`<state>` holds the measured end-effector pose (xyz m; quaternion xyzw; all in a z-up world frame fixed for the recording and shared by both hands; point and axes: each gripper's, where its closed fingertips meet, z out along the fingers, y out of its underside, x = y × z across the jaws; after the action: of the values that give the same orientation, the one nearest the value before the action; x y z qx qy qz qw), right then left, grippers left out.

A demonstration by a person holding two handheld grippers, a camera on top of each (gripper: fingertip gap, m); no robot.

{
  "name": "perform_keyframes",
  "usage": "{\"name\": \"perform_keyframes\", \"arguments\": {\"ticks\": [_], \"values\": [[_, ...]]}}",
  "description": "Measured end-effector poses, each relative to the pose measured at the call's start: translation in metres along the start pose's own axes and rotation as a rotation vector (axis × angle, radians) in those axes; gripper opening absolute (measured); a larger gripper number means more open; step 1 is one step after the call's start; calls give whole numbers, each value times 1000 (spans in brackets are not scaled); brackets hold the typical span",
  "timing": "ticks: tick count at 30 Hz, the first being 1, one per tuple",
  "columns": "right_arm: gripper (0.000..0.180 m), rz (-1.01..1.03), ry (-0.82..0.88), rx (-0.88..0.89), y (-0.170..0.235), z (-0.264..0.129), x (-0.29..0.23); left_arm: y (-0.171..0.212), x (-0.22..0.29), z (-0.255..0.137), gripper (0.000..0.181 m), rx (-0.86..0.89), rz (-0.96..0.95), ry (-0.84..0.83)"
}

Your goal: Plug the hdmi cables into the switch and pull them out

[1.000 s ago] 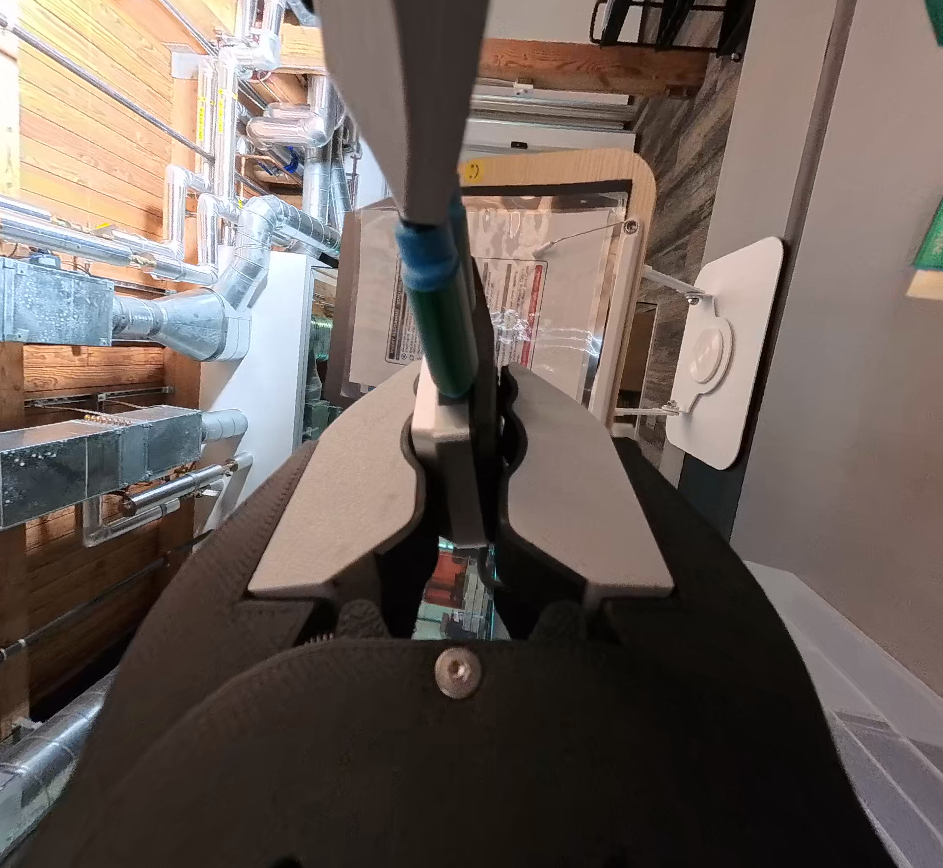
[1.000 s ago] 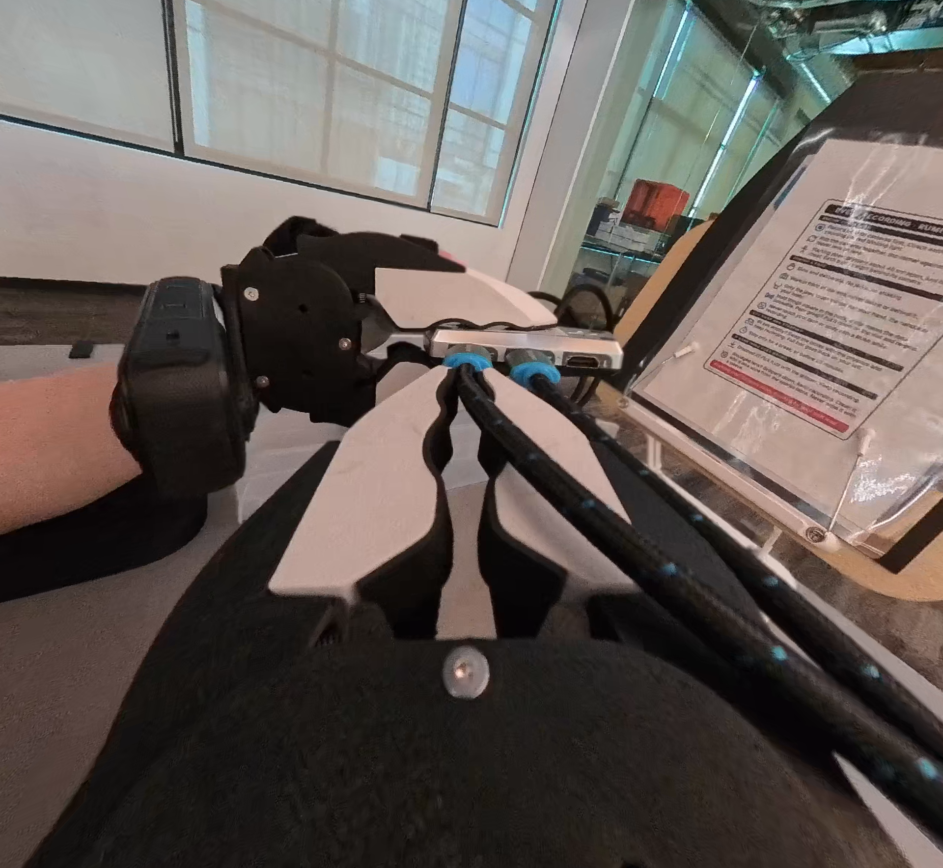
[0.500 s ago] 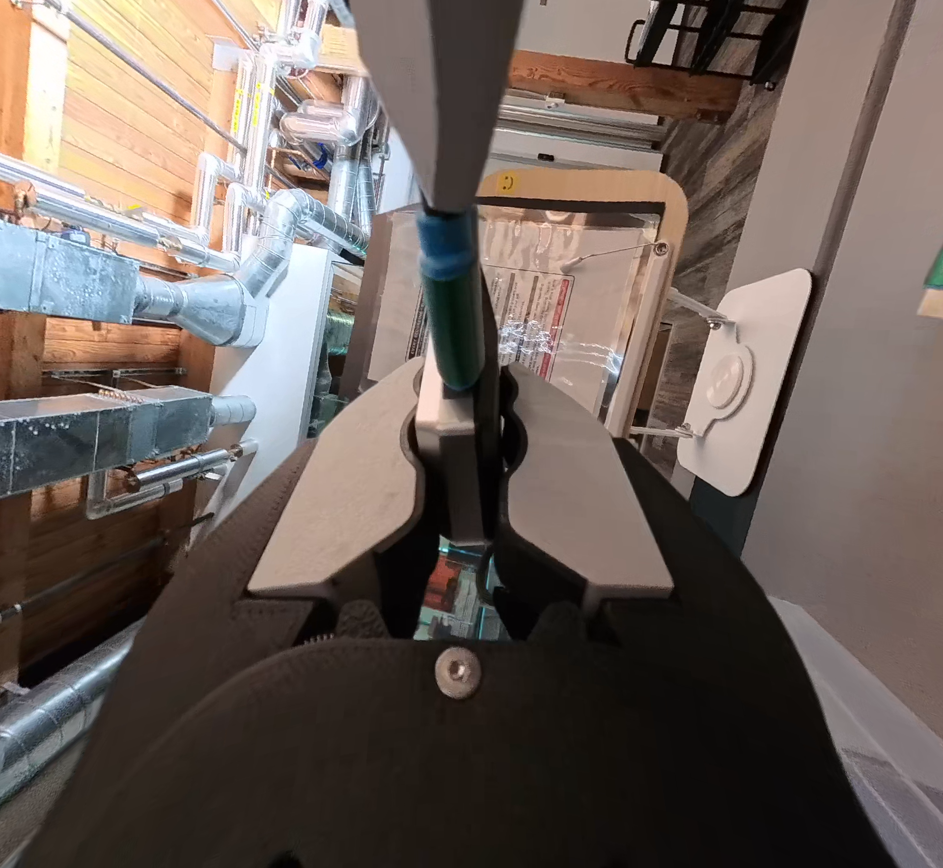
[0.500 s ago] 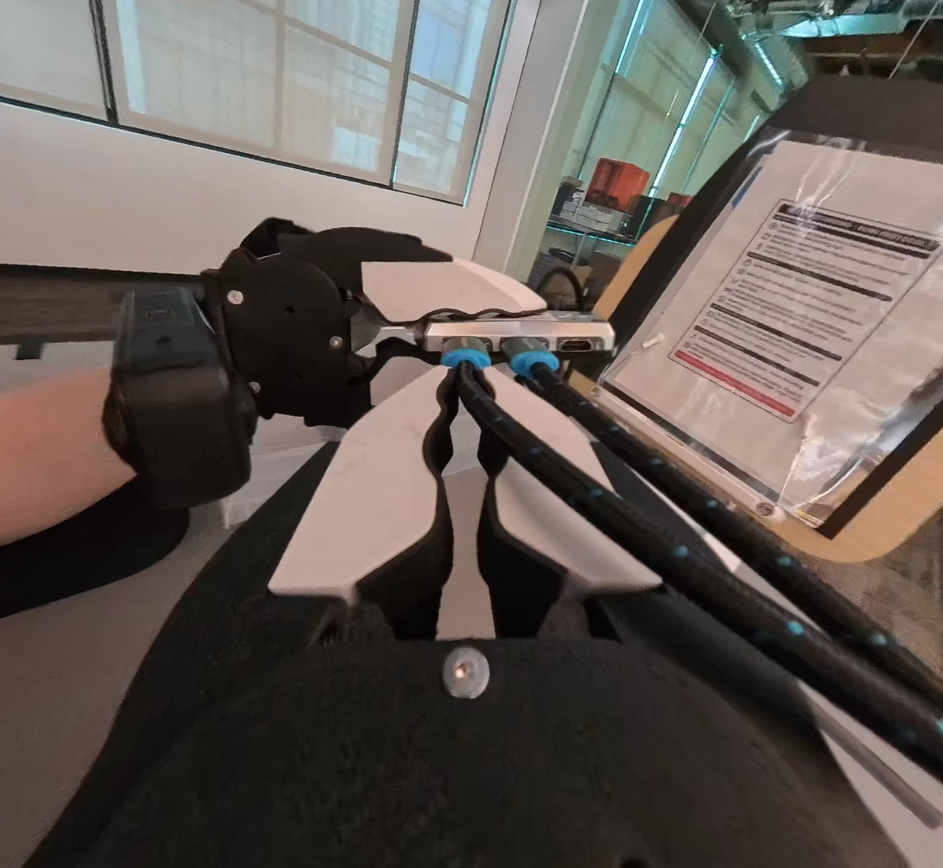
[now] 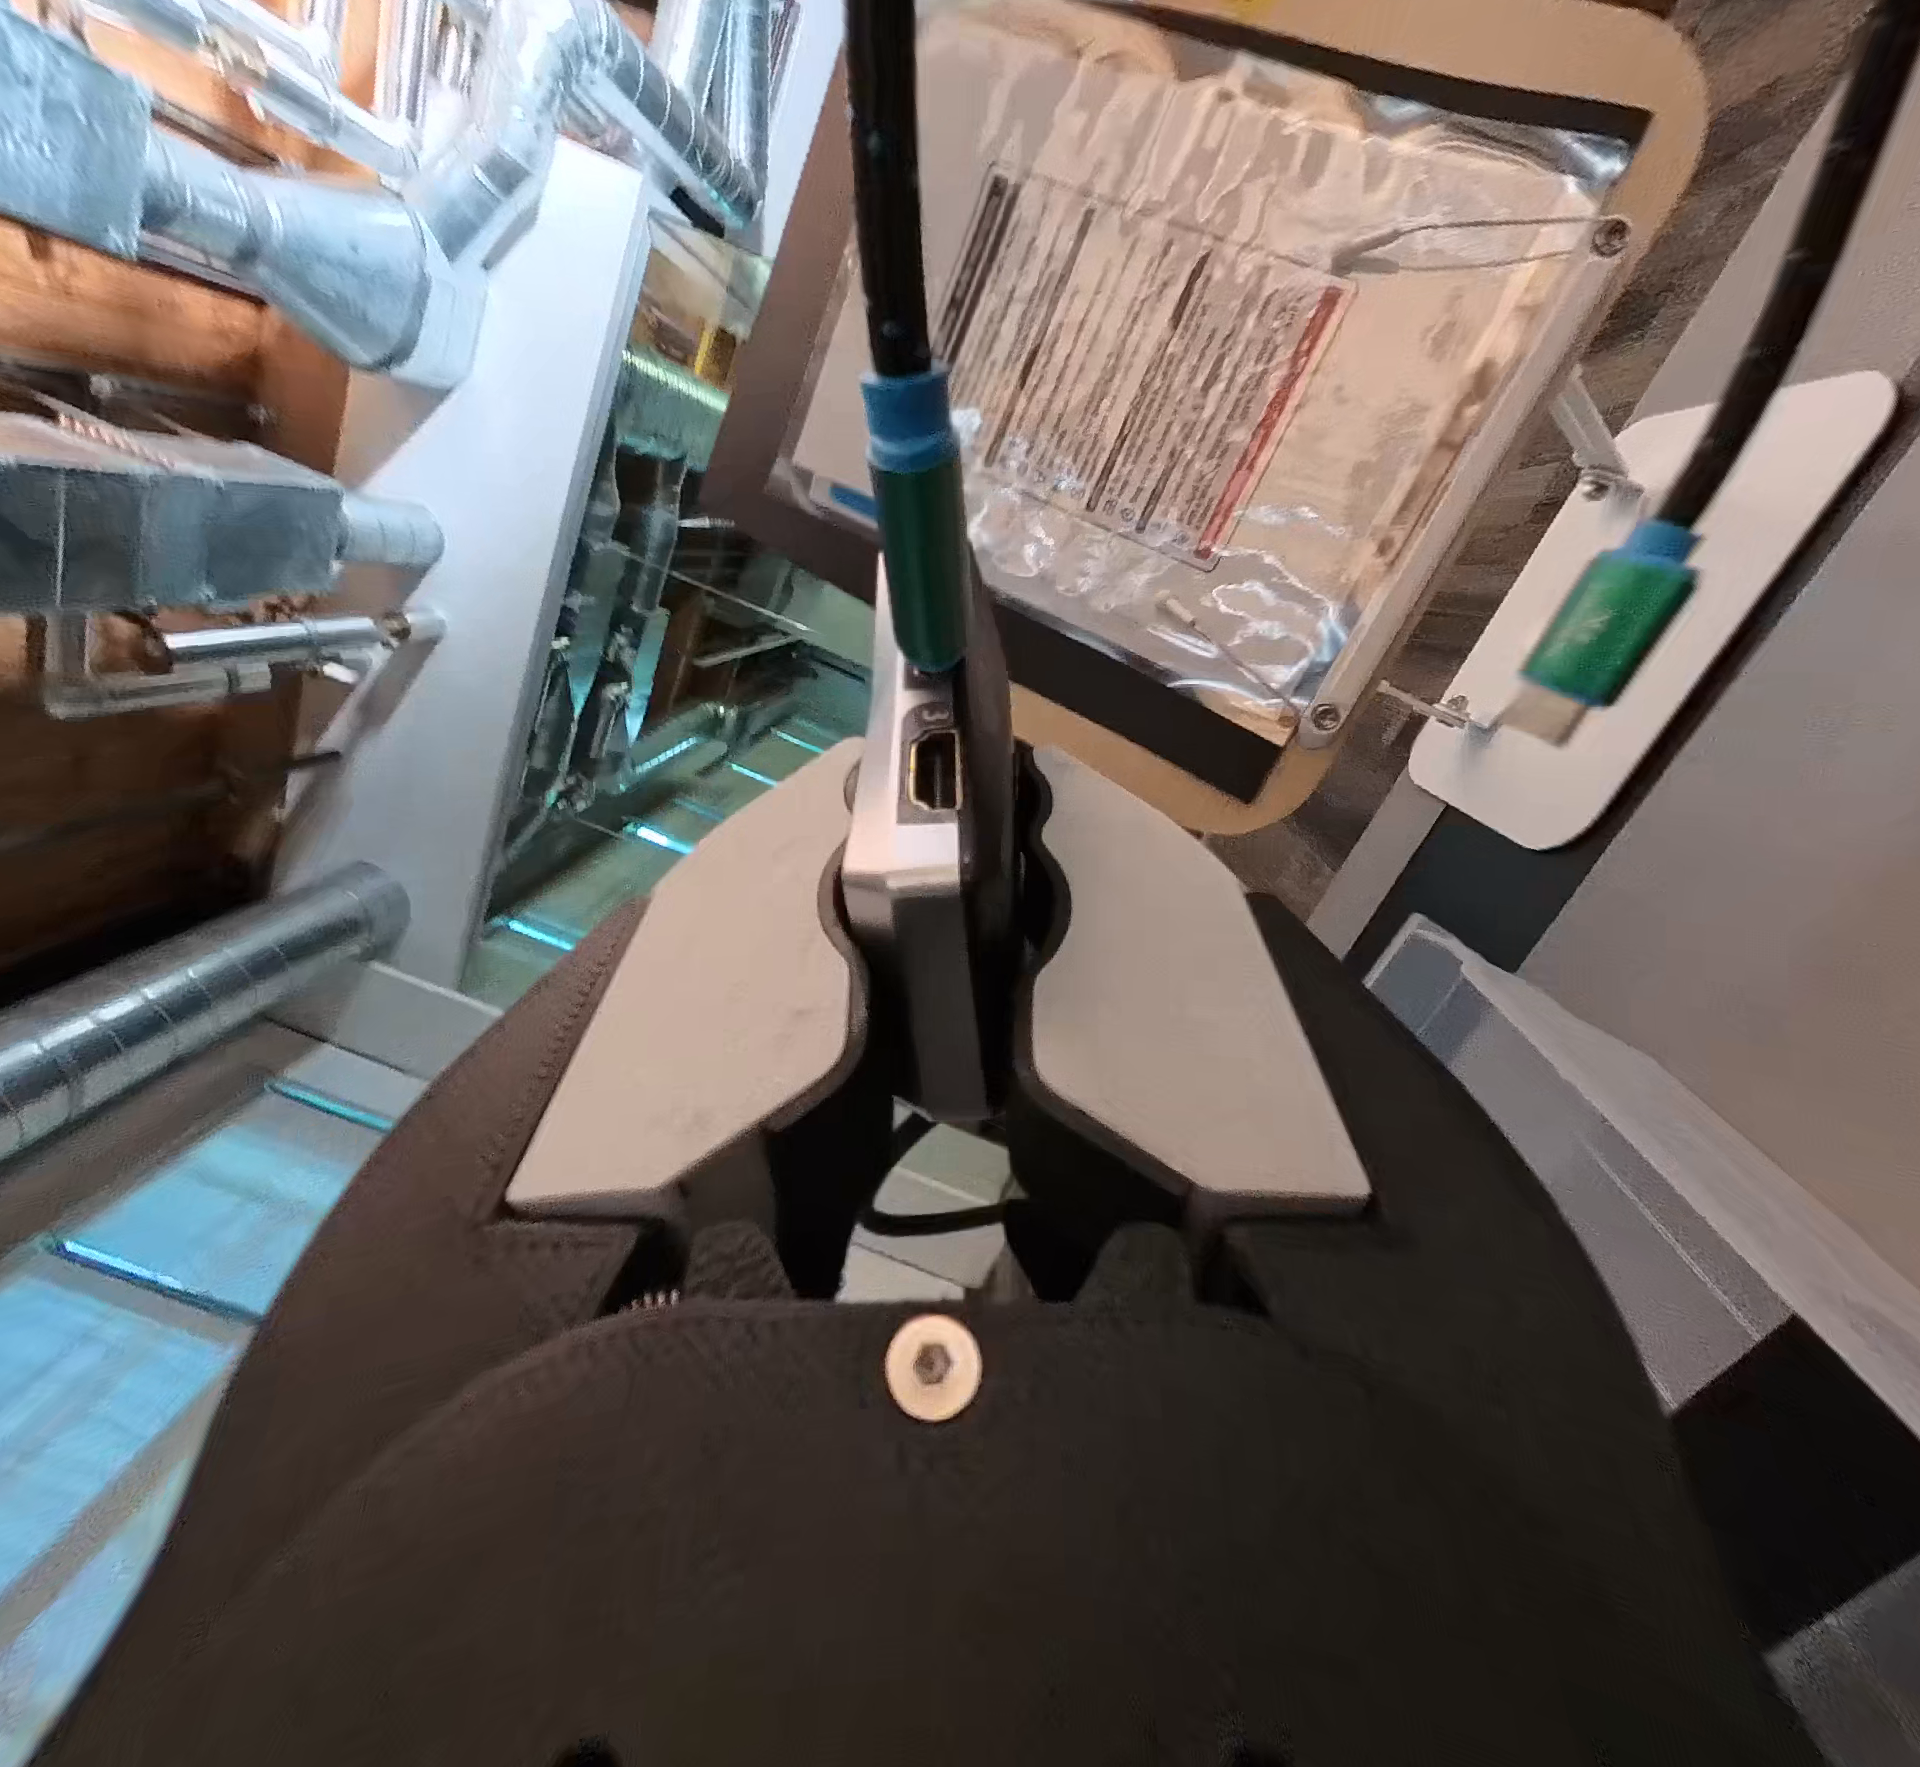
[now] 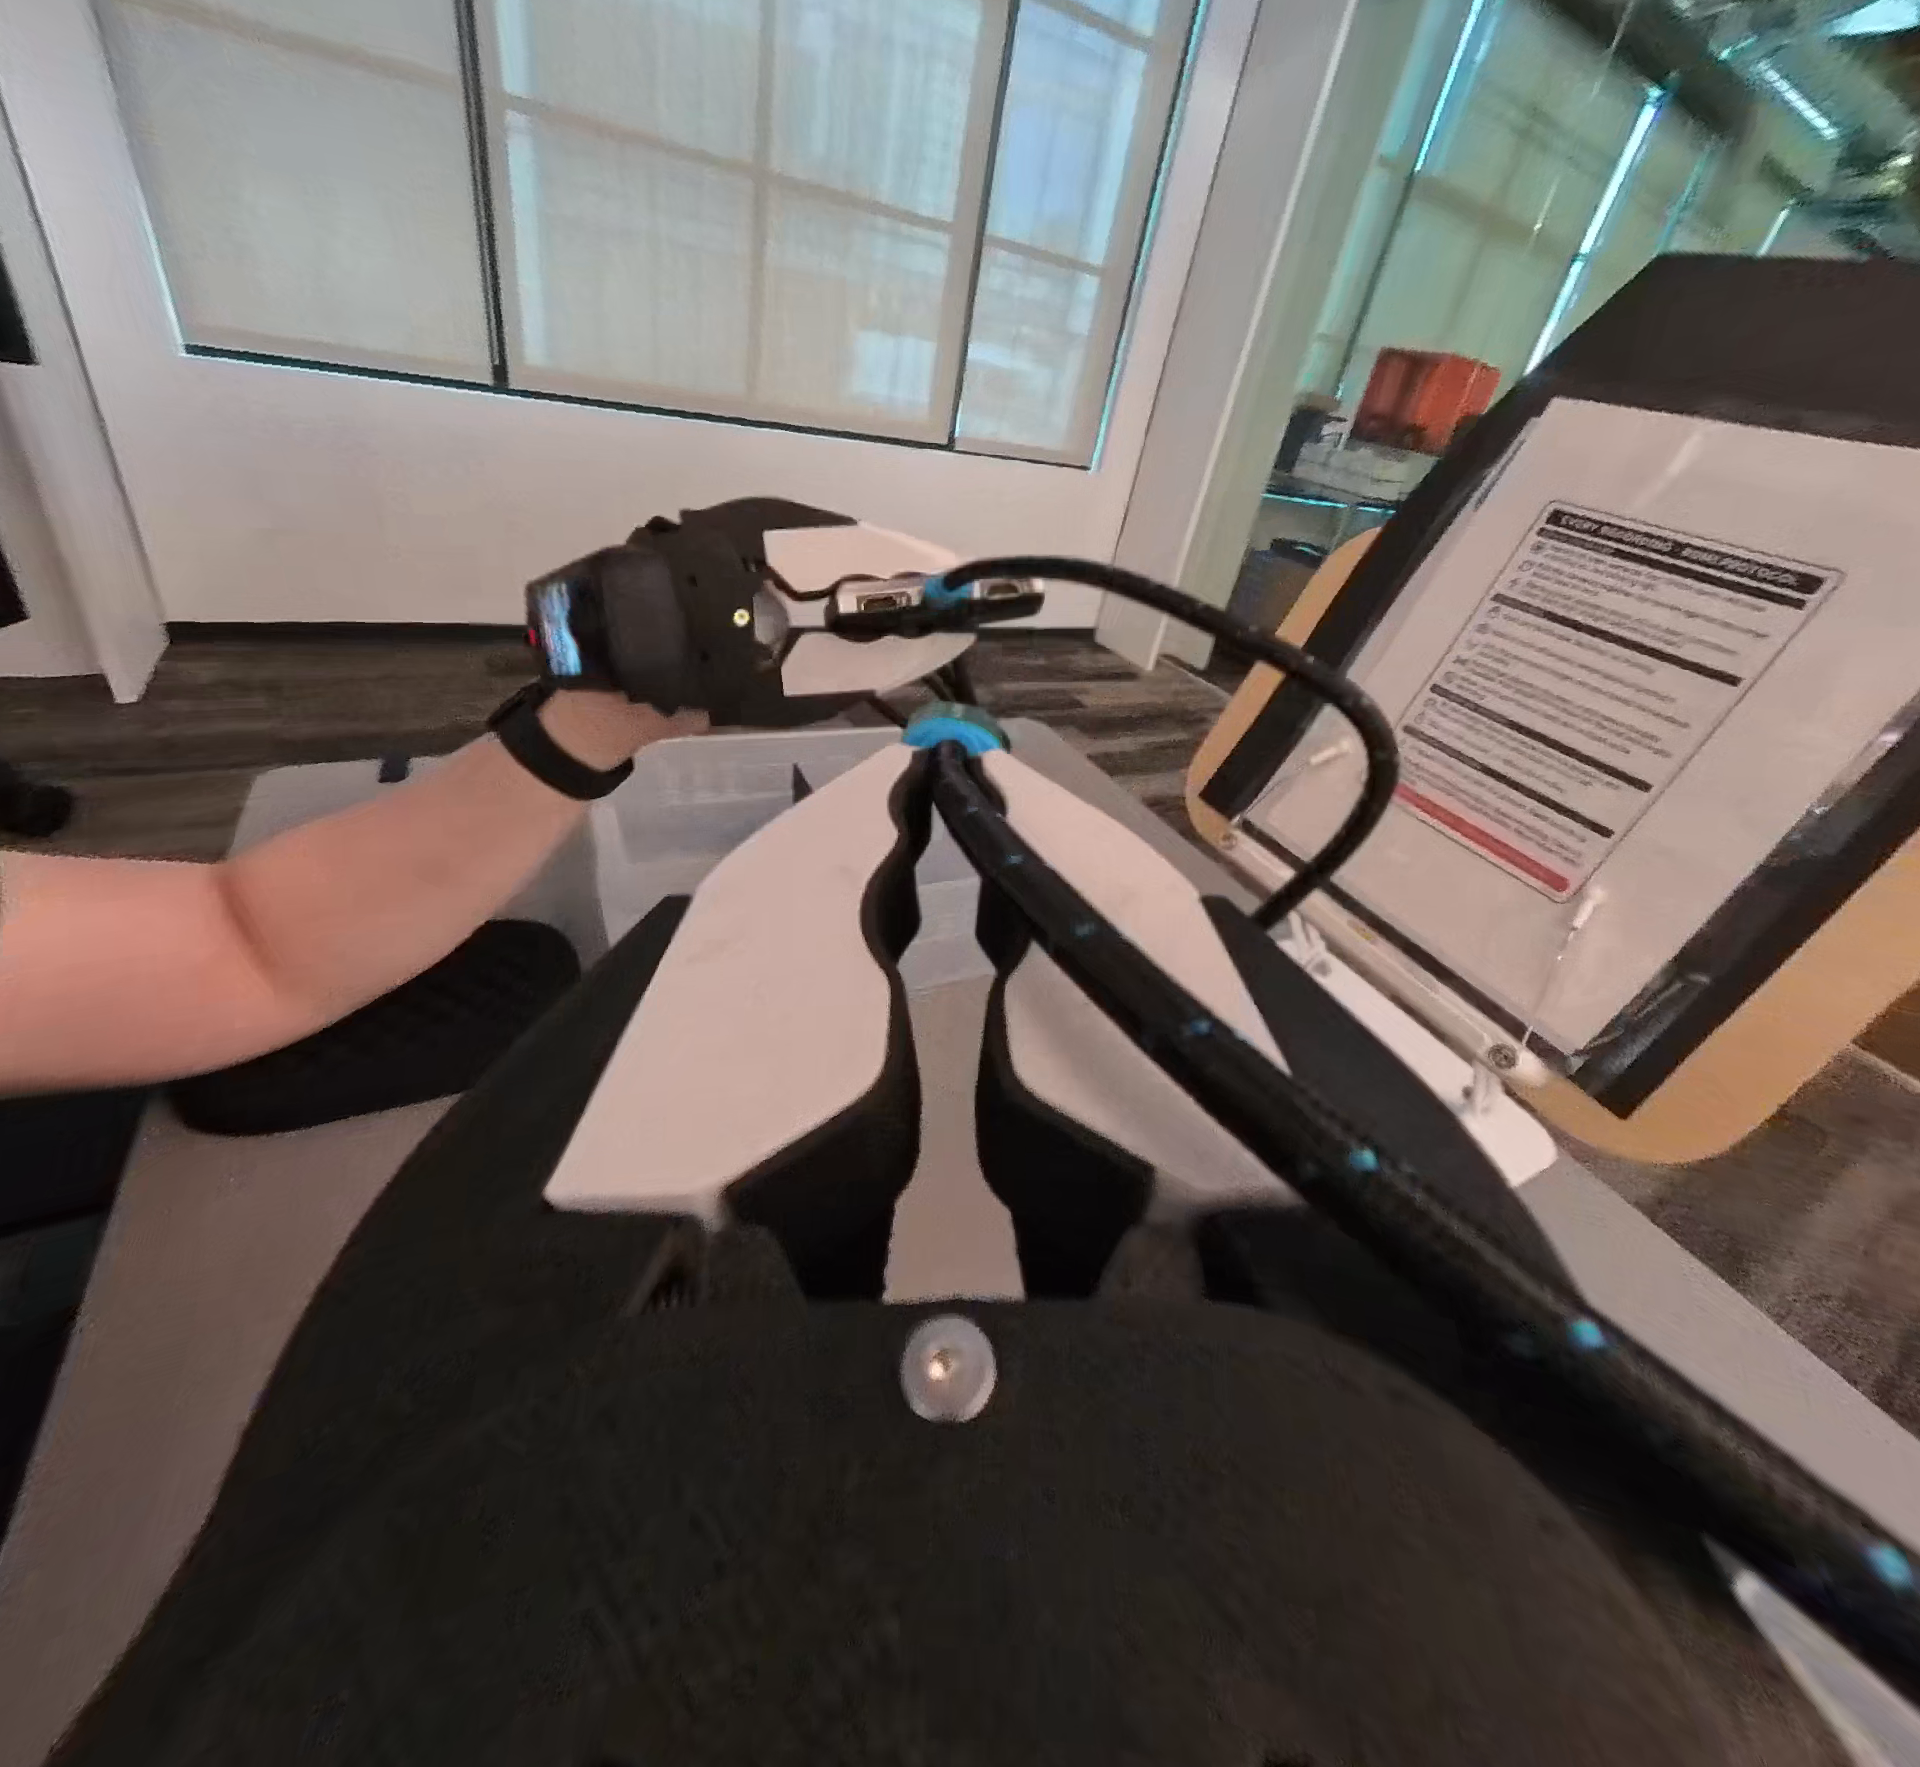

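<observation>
My left gripper (image 5: 940, 886) clamps the switch (image 5: 920, 896); my right (image 6: 940, 761), pinching one freed plug (image 6: 940, 732), should steer clear of the seated plug (image 5: 914, 564).

Each wrist camera looks forward along its own fingers at close range; the left view is rolled sideways. Both share the silver metal switch (image 5: 925, 876) and the plastic-covered printed sheet (image 6: 1621, 709).

A brushed, matt metal shell is seen on the switch (image 5: 914, 896) clamped between the smooth matt plastic fingers (image 5: 717, 979) of the left gripper (image 5: 940, 896). A rough braided cloth sheath covers the cable (image 5: 883, 107) ahead; its plug (image 5: 920, 564) looks anodised, satin green metal.
</observation>
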<state>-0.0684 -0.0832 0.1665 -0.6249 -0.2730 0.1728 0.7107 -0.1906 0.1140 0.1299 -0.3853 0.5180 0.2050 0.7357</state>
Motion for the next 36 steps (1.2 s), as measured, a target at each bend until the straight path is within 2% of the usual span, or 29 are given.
{"name": "perform_keyframes", "arguments": {"ticks": [3,7,11,14,17,20,23,29,36], "values": [[6,25,-49,-63,0,-25,6,19,-7,-1,22,-62,-38,15],[6,177,-61,4,-7,-74,34,27,-15,-2,22,-71,-61,9],[6,270,37,-30,22,-105,79,24,-11,0,22,-73,-35,18],[6,380,22,-42,49,-114,99,18,-6,0,22,-63,-19,27],[6,415,-23,-216,97,-120,102,12,-1,1,22,-47,-10,37],[7,446,1,-489,158,-139,105,8,4,1,22,-40,-1,46],[7,513,-14,-661,196,-159,98,6,8,2,22,-38,12,50],[8,594,-20,-809,222,-183,86,5,10,3,22,-42,18,55],[24,776,219,-1128,246,-242,77,6,10,2,23,-45,21,58]]}}
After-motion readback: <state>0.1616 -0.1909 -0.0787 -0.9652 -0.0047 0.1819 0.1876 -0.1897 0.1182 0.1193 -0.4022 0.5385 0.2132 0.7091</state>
